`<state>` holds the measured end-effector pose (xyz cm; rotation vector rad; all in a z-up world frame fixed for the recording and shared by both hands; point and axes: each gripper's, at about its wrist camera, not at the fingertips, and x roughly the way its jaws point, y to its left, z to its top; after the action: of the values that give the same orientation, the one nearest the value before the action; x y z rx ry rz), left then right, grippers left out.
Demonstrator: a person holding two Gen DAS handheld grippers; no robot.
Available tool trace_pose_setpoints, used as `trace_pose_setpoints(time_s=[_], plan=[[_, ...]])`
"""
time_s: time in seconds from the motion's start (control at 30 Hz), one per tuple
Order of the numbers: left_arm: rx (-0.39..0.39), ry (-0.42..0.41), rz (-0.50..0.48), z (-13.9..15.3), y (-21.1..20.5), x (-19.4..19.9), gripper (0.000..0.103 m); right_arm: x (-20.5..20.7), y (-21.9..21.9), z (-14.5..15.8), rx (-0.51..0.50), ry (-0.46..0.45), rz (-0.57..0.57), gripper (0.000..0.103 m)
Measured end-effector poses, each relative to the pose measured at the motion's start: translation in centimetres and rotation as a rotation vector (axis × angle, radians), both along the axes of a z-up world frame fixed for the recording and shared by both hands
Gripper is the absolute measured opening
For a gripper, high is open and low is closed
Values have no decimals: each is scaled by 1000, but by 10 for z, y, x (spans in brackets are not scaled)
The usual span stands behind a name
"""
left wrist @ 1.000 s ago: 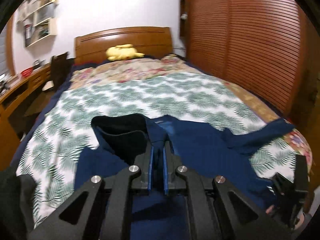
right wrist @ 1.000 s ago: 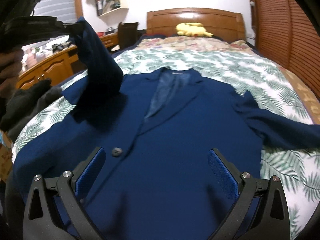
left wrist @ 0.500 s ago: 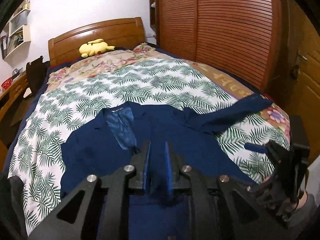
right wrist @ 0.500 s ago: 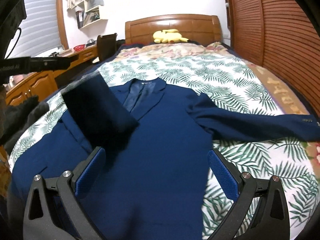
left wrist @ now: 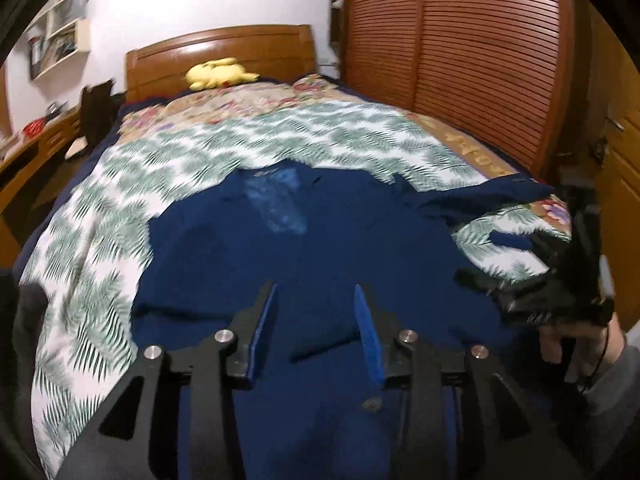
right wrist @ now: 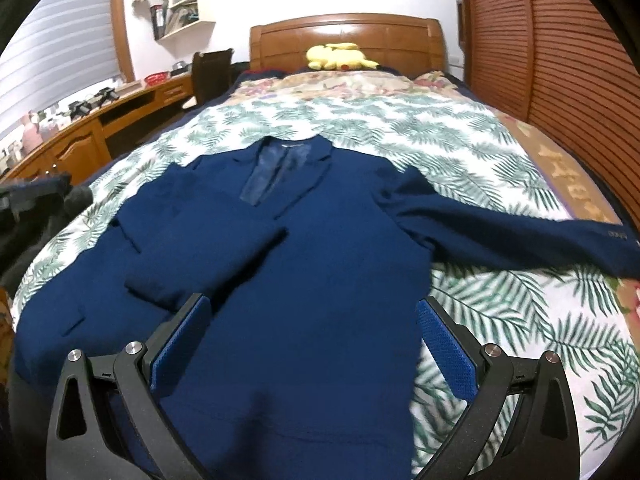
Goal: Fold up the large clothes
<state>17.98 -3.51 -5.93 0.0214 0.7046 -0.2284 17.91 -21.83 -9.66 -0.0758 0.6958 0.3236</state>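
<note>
1. the left gripper (left wrist: 316,320) hangs with its jaws parted and nothing between them, above the navy blazer (right wrist: 288,264).
2. the right gripper (right wrist: 312,340) is spread wide and empty over the blazer's front.
3. the blazer lies face up on the palm-print bedspread (right wrist: 460,152), one sleeve (right wrist: 208,264) folded across the chest, the other sleeve (right wrist: 520,236) stretched out toward the bed edge.
4. risk: the folded sleeve lies loose, so tugging the body cloth could slide it off; a shallow pinch on the far cuff may slip.
</note>
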Motion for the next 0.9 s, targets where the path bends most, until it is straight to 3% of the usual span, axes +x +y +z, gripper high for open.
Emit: trace_pose_setpoints(time_s=[0.23,0.37,0.5,0.7,0.8,0.9], plan=[[-32,39,118,-28,55,-26,38,5,63,2,2,2,130,103],[-27,47,163,-38,79,-41,38,10,104,-15,-41,21,209,103],[-30,38,199,-43,96,-57,38,21,142,-51,-87,100,284,101],[-2,32,231,-47,114,-75,38,29,165,-68,-135,123,320,96],[-4,32,243,-48,118,-80,38,33,165,-73,-140,141,312,82],[-9,36,246,-49,120,-83,38,33,161,-71,-134,133,300,54]])
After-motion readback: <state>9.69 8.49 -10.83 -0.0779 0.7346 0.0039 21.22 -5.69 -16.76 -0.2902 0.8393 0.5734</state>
